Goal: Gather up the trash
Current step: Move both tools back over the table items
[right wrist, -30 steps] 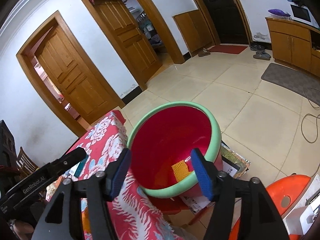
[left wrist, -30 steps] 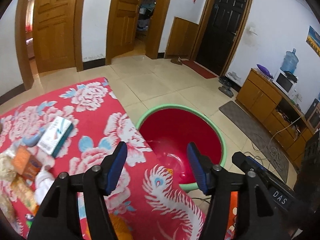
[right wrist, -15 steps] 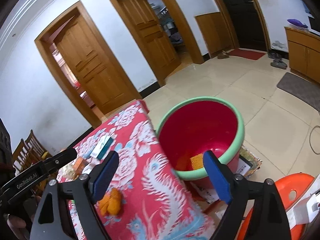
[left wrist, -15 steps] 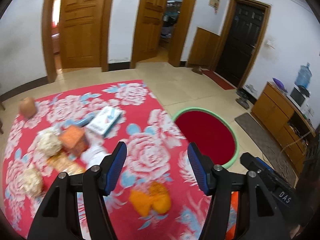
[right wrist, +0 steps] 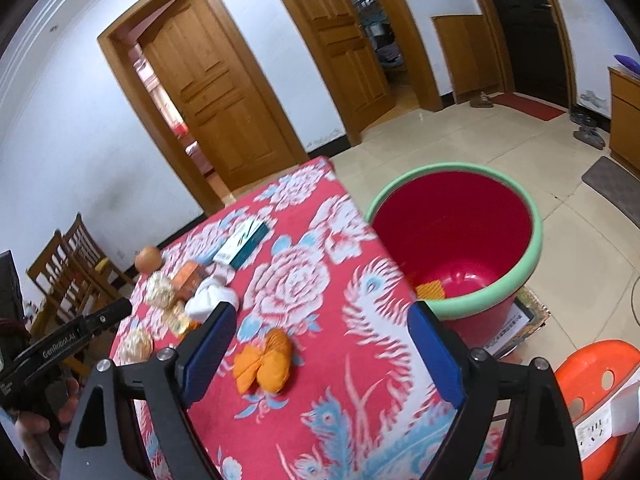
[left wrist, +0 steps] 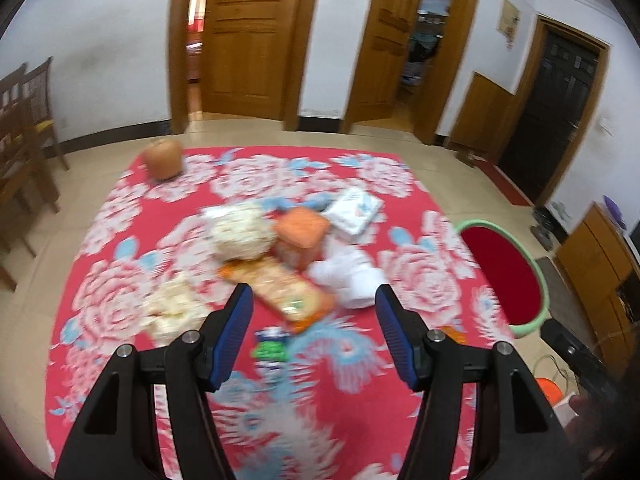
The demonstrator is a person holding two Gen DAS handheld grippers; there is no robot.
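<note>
Glossy plastic bin (right wrist: pixel 516 280); cloth tbl cover (right wrist: pixel 320 280) (floral)

Left claw (left wrist: pixel 314 330) and right claw (right wrist: pixel 320 354): each has 2 black triangular-cutout arms, 2 ribbed blue pads (right wrist: pixel 210 354) and 4 silver screws. White "GenRobot.AI" lettering marks the left claw's black side body.

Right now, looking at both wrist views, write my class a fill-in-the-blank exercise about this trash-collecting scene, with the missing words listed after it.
1. The red bucket beside the table has a rim coloured ____.
2. Neither the left gripper nor the right gripper holds anything; both are ____.
3. The orange peel lies on a floral tablecloth whose background colour is ____.
4. Inside the bucket lies one small scrap coloured ____.

Missing words: green; open; red; orange
</note>
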